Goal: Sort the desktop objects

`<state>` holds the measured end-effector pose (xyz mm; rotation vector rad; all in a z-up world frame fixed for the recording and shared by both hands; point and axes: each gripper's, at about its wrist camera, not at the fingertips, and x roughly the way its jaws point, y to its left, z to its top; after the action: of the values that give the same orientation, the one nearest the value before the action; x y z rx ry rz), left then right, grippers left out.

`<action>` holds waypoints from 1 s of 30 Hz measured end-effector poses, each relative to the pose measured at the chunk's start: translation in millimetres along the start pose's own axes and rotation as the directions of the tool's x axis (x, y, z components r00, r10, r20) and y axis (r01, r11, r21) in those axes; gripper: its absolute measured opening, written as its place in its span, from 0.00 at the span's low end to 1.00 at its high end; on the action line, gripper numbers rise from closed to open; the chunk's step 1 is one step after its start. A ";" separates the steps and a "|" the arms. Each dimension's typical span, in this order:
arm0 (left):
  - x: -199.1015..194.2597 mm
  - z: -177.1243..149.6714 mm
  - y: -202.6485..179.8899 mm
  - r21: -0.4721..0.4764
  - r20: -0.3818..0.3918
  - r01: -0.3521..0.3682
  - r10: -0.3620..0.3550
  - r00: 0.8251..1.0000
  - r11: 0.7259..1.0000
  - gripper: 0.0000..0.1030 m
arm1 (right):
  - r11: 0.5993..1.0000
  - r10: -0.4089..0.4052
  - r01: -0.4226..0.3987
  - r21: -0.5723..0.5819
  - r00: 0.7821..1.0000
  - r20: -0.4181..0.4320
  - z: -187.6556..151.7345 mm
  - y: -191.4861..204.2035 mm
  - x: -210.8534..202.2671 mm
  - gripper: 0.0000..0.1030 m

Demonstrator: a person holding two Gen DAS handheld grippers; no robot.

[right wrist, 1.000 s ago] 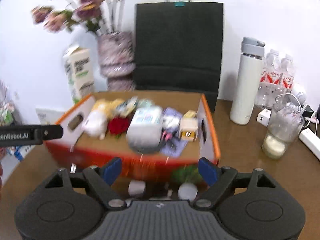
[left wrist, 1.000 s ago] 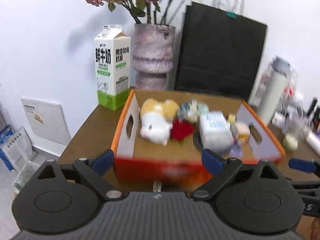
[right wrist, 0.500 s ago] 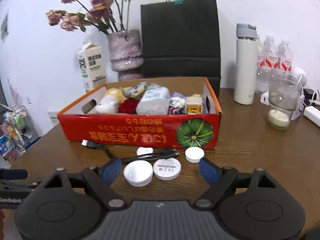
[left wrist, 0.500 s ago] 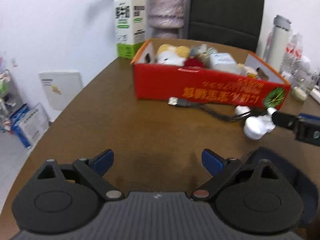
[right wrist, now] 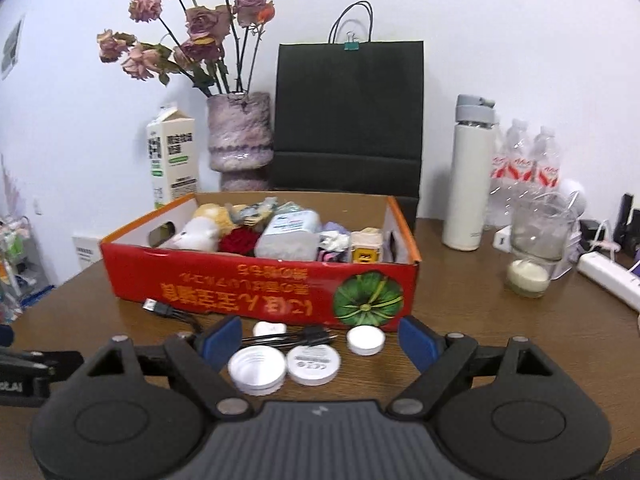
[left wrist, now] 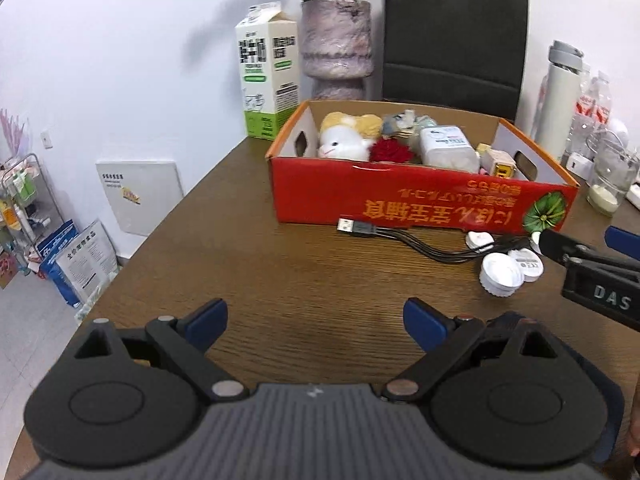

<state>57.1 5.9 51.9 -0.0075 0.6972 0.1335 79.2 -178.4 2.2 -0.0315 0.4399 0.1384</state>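
A red cardboard box [right wrist: 256,284] [left wrist: 420,200] holds a plush toy [left wrist: 344,144], a red rose [right wrist: 239,240], a tissue pack [right wrist: 290,234] and other small items. In front of it lie a black USB cable [left wrist: 384,234] [right wrist: 176,312], a white jar lid [right wrist: 258,370] [left wrist: 502,274], a labelled white round tin [right wrist: 314,364] and a small white cap [right wrist: 365,340]. My right gripper [right wrist: 320,340] is open just above the lids. My left gripper [left wrist: 316,320] is open and empty over bare table, left of the lids.
Behind the box stand a milk carton [left wrist: 267,72], a vase of dried roses [right wrist: 240,136] and a black paper bag [right wrist: 348,120]. At right are a white flask [right wrist: 470,176], water bottles [right wrist: 528,164], a glass jar [right wrist: 534,248] and a power strip [right wrist: 608,276].
Both grippers have pulled back and down from over the box toward the near table. The cable and lids in front of the box have come into view. Both stay open.
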 end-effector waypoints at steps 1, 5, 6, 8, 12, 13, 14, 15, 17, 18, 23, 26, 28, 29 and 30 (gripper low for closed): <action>-0.1 0.3 -1.6 0.002 0.003 0.002 -0.002 1.000 1.000 0.94 | 1.000 -0.007 0.007 -0.001 1.000 0.001 -0.8 -0.6 0.0 0.82; 1.0 -1.8 -4.3 0.004 0.005 0.038 -0.038 0.999 0.999 0.94 | 1.000 -0.006 0.006 0.004 1.000 0.001 -1.5 -2.0 0.9 0.82; 2.5 -2.7 -4.8 0.007 0.002 0.041 -0.041 0.999 0.999 0.94 | 1.000 -0.007 0.007 0.003 1.000 0.001 -2.1 -2.3 1.3 0.82; 7.2 -4.7 -4.4 0.009 -0.003 0.045 -0.045 0.999 0.999 0.94 | 1.000 -0.015 0.015 -0.001 1.000 -0.007 -2.7 -1.9 3.0 0.82; 18.7 -6.5 -2.4 0.002 -0.025 0.071 -0.070 0.997 0.998 0.94 | 0.999 -0.033 0.033 -0.015 0.999 -0.016 -4.4 0.2 5.6 0.82; 20.7 -6.7 -2.1 0.000 -0.027 0.074 -0.074 0.997 0.997 0.94 | 0.999 -0.033 0.033 -0.014 0.999 -0.013 -5.1 -0.2 5.9 0.82; 22.7 -6.8 -2.3 -0.001 -0.031 0.081 -0.081 0.996 0.997 0.94 | 1.000 -0.029 0.029 -0.010 0.999 -0.014 -6.0 -0.7 6.7 0.82; 24.8 -6.8 -2.1 -0.003 -0.034 0.088 -0.088 0.996 0.996 0.94 | 1.000 -0.020 0.020 -0.001 1.000 -0.018 -7.3 -1.8 8.2 0.82; 27.2 -7.0 -1.0 -0.010 -0.034 0.097 -0.097 0.995 0.995 0.94 | 1.000 -0.012 0.012 0.009 1.000 -0.019 -8.8 -3.3 9.6 0.82; 28.5 -7.3 -0.8 -0.014 -0.038 0.101 -0.102 0.994 0.995 0.94 | 1.000 -0.004 0.004 0.015 1.000 -0.014 -9.1 -3.9 9.3 0.82; 26.7 -9.6 0.5 0.002 -0.039 0.106 -0.105 0.994 0.994 0.95 | 1.000 -0.006 0.006 0.007 1.000 0.020 -7.7 -1.2 3.8 0.82; 23.1 -9.8 2.7 0.001 -0.042 0.088 -0.088 0.995 0.996 0.95 | 1.000 -0.011 0.011 0.019 1.000 0.018 -8.3 -2.2 4.9 0.82; 17.3 -9.8 4.5 -0.011 -0.027 0.092 -0.092 0.995 0.996 0.96 | 0.999 -0.008 0.007 0.038 1.000 0.012 -7.7 -4.4 6.0 0.82; 16.2 -9.7 4.3 -0.013 -0.025 0.095 -0.095 0.995 0.995 0.96 | 0.999 -0.008 0.008 0.044 1.000 0.016 -7.8 -5.6 5.5 0.82; 15.8 -10.1 2.8 -0.012 -0.025 0.090 -0.090 0.996 0.996 0.96 | 0.999 -0.010 0.009 0.050 1.000 0.021 -8.2 -6.4 4.7 0.82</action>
<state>62.2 10.0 34.2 -0.0505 0.7200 0.0510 80.8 -184.6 -7.2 0.0168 0.4216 0.1180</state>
